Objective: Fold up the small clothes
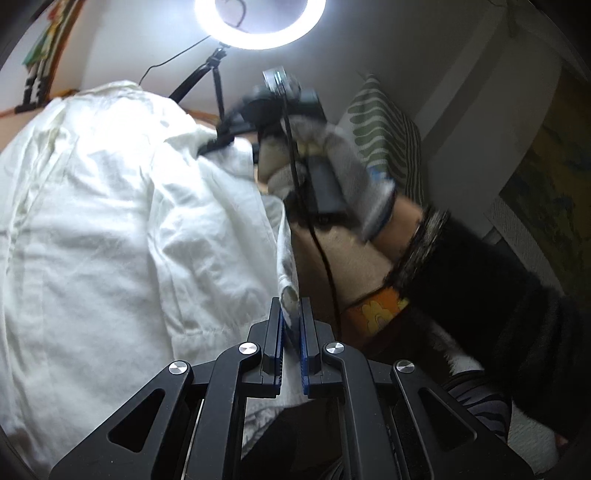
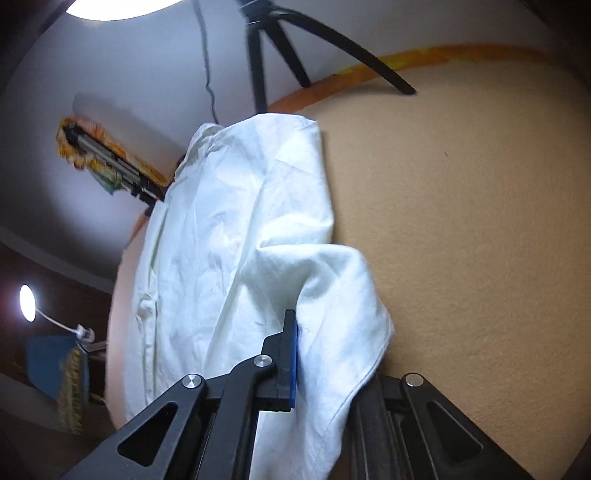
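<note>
A white shirt (image 1: 110, 206) lies spread on the tan table (image 2: 461, 221). My left gripper (image 1: 291, 314) is shut on a corner of the shirt's edge, which sticks up between the blue pads. In the left wrist view the right gripper (image 1: 218, 144) is at the far side of the shirt, held by a gloved hand (image 1: 332, 166), its tips sunk in the cloth. In the right wrist view my right gripper (image 2: 306, 332) is shut on a fold of the white shirt (image 2: 229, 221), which drapes over and hides the right finger.
A ring light (image 1: 258, 22) on a black tripod (image 2: 266, 55) stands at the table's far edge. A green striped cushion (image 1: 384, 136) leans by the wall. The person's dark-sleeved arm (image 1: 480, 280) crosses the right side. An orange band (image 2: 406, 59) rims the table.
</note>
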A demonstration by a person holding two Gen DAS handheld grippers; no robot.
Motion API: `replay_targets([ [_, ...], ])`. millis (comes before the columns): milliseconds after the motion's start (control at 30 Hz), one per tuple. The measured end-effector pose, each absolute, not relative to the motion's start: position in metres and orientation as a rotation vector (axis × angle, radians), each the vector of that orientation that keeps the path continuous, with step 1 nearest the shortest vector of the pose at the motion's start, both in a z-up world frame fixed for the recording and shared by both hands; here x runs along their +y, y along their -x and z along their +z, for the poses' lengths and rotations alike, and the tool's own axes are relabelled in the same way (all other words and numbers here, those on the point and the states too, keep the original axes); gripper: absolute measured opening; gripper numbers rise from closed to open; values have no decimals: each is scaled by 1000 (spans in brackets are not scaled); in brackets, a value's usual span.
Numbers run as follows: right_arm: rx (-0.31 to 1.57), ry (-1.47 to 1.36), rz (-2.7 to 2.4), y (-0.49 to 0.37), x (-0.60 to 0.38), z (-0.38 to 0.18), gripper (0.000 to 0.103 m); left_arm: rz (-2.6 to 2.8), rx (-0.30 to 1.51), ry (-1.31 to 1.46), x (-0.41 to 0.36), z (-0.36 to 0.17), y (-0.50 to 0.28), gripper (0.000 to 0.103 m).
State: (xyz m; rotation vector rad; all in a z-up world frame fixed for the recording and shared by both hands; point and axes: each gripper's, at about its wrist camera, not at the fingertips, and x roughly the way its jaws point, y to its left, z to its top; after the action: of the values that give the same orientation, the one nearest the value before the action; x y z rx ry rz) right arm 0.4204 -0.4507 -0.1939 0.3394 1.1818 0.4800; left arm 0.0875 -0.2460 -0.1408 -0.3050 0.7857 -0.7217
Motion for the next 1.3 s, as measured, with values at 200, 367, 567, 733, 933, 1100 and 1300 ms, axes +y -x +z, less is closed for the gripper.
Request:
replay_targets([
  [200, 1134, 109, 447, -407, -373, -148, 2, -707, 792, 402, -232, -150, -81, 5],
  [367, 1126, 358, 450, -397, -308, -141, 2, -673, 795, 468, -213, -159, -76, 5],
  [567, 1126, 526, 463, -389, -245, -155, 2, -600, 800, 556, -177, -172, -71, 5],
  [733, 1137, 604, 470, -383, -210, -177, 2, -556, 807, 561, -158, -179, -67, 5],
  [933, 1152, 577, 468, -388, -201, -186, 3, -524, 814, 548, -151, -180, -69, 5],
  [1100, 1175, 361, 566, -390, -226, -168, 31, -509, 818, 503, -148, -180, -67, 5],
  [1300, 1097, 35, 629, -371, -310, -120, 34, -501, 829, 475, -140, -178, -68, 5],
])
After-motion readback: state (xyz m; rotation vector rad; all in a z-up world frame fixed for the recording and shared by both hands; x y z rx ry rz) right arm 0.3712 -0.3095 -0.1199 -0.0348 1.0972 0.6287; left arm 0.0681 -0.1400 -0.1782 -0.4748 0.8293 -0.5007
